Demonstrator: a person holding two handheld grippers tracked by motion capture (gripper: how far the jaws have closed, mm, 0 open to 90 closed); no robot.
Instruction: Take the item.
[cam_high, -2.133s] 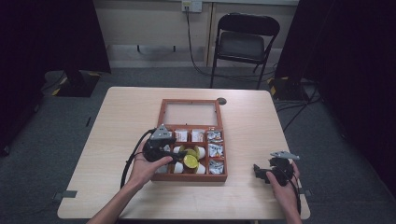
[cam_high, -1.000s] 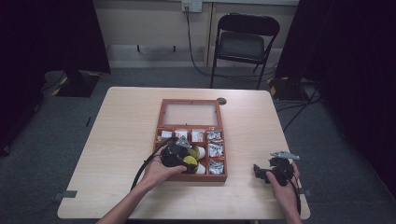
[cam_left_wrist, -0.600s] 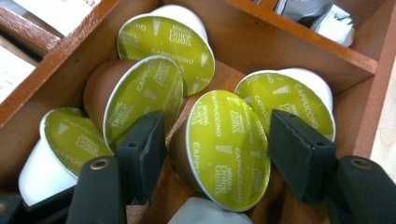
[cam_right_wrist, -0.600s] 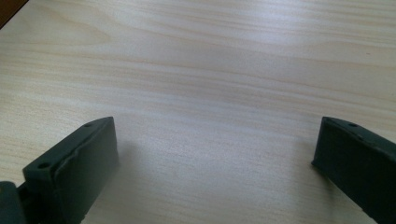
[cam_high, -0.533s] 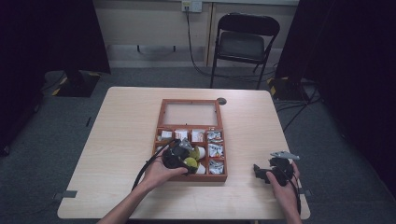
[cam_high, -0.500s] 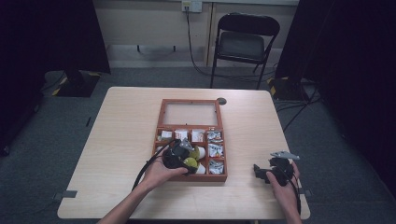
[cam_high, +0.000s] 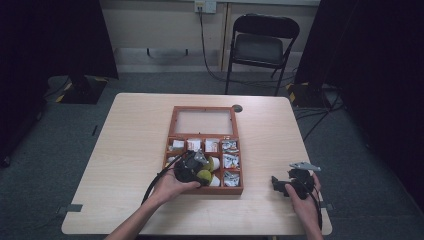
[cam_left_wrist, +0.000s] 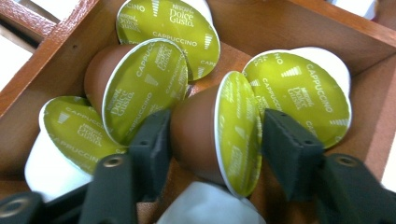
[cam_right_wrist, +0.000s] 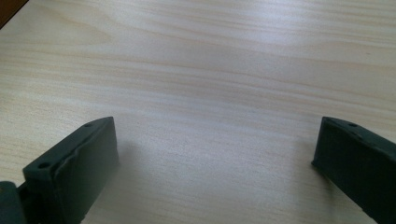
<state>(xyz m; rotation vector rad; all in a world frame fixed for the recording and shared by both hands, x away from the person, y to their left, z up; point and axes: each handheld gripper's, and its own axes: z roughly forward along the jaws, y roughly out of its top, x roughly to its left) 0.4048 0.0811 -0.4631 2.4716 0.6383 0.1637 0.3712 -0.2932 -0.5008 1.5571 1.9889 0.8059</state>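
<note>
In the left gripper view, a brown coffee capsule (cam_left_wrist: 201, 140) with a green "Cappuccino" lid lies on its side between the jaws of my left gripper (cam_left_wrist: 215, 126). The jaws have just been closing and now press its body and lid. Several more capsules, such as one (cam_left_wrist: 144, 88), lie around it in a wooden compartment. The high view shows the left gripper (cam_high: 197, 167) tilted into the front middle of the wooden box (cam_high: 171, 135). My right gripper (cam_high: 280, 184) rests near the table's front right, and its own view shows that right gripper (cam_right_wrist: 215, 140) open over bare wood.
The box's glass-panelled lid (cam_high: 204, 121) lies open toward the far side. Its right compartments hold small white packets (cam_high: 230, 161). The light wooden table (cam_high: 125, 140) stretches around the box. A black folding chair (cam_high: 260, 45) stands beyond the far edge.
The left hand slid right and tipped its gripper into the box's capsule compartment, then stayed there. The right hand has not moved.
</note>
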